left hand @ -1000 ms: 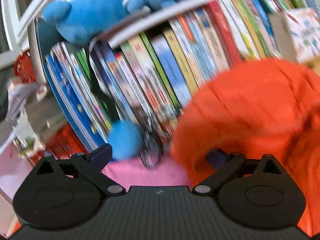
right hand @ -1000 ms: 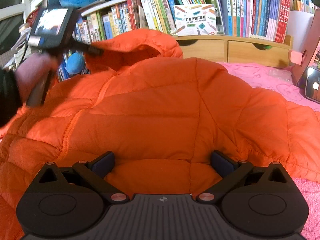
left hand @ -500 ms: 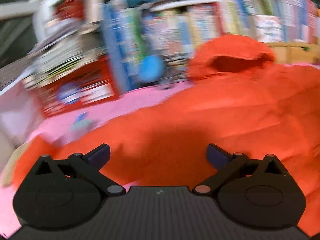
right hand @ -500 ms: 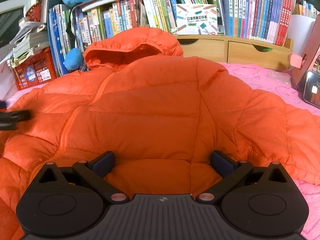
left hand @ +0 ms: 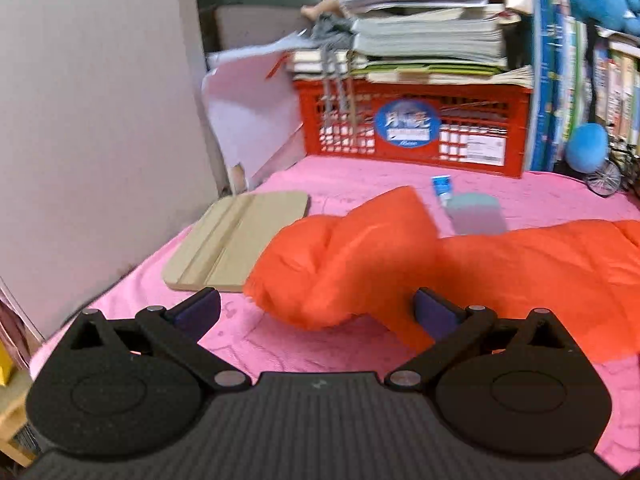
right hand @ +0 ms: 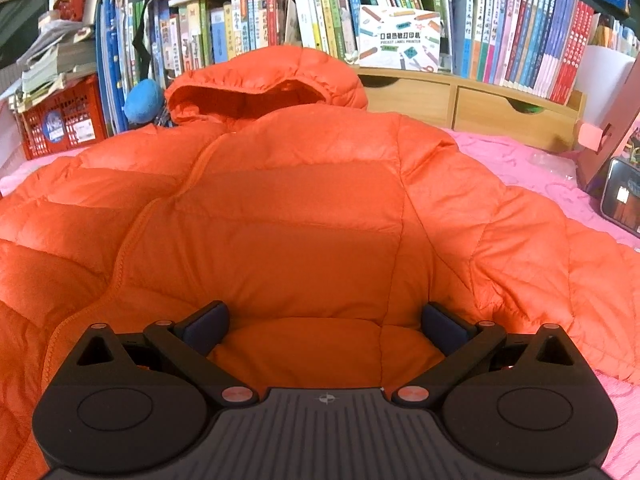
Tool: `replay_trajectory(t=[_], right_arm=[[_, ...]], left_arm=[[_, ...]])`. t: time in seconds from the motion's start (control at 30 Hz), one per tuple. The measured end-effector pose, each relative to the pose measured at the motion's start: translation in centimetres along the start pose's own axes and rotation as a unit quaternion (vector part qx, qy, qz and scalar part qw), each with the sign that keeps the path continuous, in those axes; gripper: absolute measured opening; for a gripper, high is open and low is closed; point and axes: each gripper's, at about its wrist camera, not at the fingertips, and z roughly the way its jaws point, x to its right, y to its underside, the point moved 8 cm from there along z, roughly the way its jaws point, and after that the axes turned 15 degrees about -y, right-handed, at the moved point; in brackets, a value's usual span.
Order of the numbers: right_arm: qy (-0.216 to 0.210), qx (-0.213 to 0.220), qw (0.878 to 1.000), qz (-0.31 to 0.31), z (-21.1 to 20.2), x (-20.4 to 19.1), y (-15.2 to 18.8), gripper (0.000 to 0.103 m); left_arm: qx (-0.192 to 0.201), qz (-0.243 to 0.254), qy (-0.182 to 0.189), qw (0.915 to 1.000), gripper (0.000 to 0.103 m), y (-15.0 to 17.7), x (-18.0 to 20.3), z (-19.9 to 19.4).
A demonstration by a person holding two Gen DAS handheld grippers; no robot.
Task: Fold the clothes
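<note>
An orange hooded puffer jacket [right hand: 304, 208] lies spread on the pink bedspread [right hand: 520, 156], hood toward the bookshelf. My right gripper [right hand: 326, 326] stands open just above its lower hem, nothing between the fingers. In the left wrist view the jacket's sleeve [left hand: 348, 252] lies crumpled, cuff end pointing left. My left gripper [left hand: 316, 310] is open right in front of that cuff end, holding nothing.
A tan folded case [left hand: 236, 242] lies left of the sleeve by the grey wall. A red crate [left hand: 412, 126] stacked with papers stands behind. Small blue tube and grey card [left hand: 474, 212] rest beyond the sleeve. Bookshelf [right hand: 500, 20], wooden drawers [right hand: 496, 108] and a phone [right hand: 622, 202] at right.
My left gripper has swung away from the hood and bookshelf, leftward and down to the sleeve's cuff end. The right gripper has stayed still over the hem.
</note>
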Motion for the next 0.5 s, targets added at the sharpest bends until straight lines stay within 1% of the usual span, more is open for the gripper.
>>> replay_trajectory(t=[0.07, 0.13, 0.17, 0.2, 0.23, 0.27, 0.33, 0.37, 0.4, 0.43, 0.47, 0.5], right_arm=[[0.001, -0.001, 1.0, -0.001, 0.0, -0.1, 0.0, 0.103], [0.002, -0.001, 1.0, -0.002, 0.1, -0.1, 0.0, 0.103], [0.003, -0.001, 1.0, -0.002, 0.1, -0.1, 0.0, 0.103], [0.003, -0.001, 1.0, -0.002, 0.1, -0.1, 0.0, 0.103], [0.003, -0.001, 1.0, -0.003, 0.1, -0.1, 0.0, 0.103], [0.004, -0.001, 1.0, -0.003, 0.1, -0.2, 0.0, 0.103], [0.004, -0.001, 1.0, -0.003, 0.0, -0.2, 0.0, 0.103], [0.004, -0.001, 1.0, -0.002, 0.0, -0.2, 0.0, 0.103], [0.003, -0.001, 1.0, -0.002, 0.0, -0.2, 0.0, 0.103], [0.003, -0.001, 1.0, -0.002, 0.0, -0.2, 0.0, 0.103], [0.003, -0.001, 1.0, -0.002, 0.0, -0.2, 0.0, 0.103], [0.003, -0.001, 1.0, -0.002, 0.0, -0.2, 0.0, 0.103]], left_arm=[[-0.02, -0.021, 0.02, 0.9994, 0.103, 0.3, -0.1, 1.0], [-0.054, -0.076, 0.07, 0.9931, 0.103, 0.5, -0.2, 2.1], [-0.073, -0.109, 0.096, 0.9867, 0.103, 0.6, -0.2, 2.7], [-0.095, -0.153, 0.125, 0.9757, 0.103, 0.7, -0.2, 3.3], [-0.107, -0.193, 0.145, 0.9646, 0.103, 0.7, -0.4, 3.7], [-0.104, -0.222, 0.146, 0.9583, 0.103, 0.5, -0.9, 3.9], [-0.109, -0.259, 0.155, 0.947, 0.103, 0.2, -1.1, 4.6], [-0.111, -0.269, 0.156, 0.9438, 0.097, 0.0, -1.1, 4.9], [-0.112, -0.268, 0.152, 0.9448, 0.088, -0.3, -0.9, 5.2], [-0.114, -0.265, 0.148, 0.9461, 0.052, -0.5, -0.8, 5.5], [-0.11, -0.26, 0.143, 0.9486, 0.023, -0.9, -0.8, 5.4], [-0.094, -0.26, 0.133, 0.9517, 0.02, -1.7, -1.1, 5.1]])
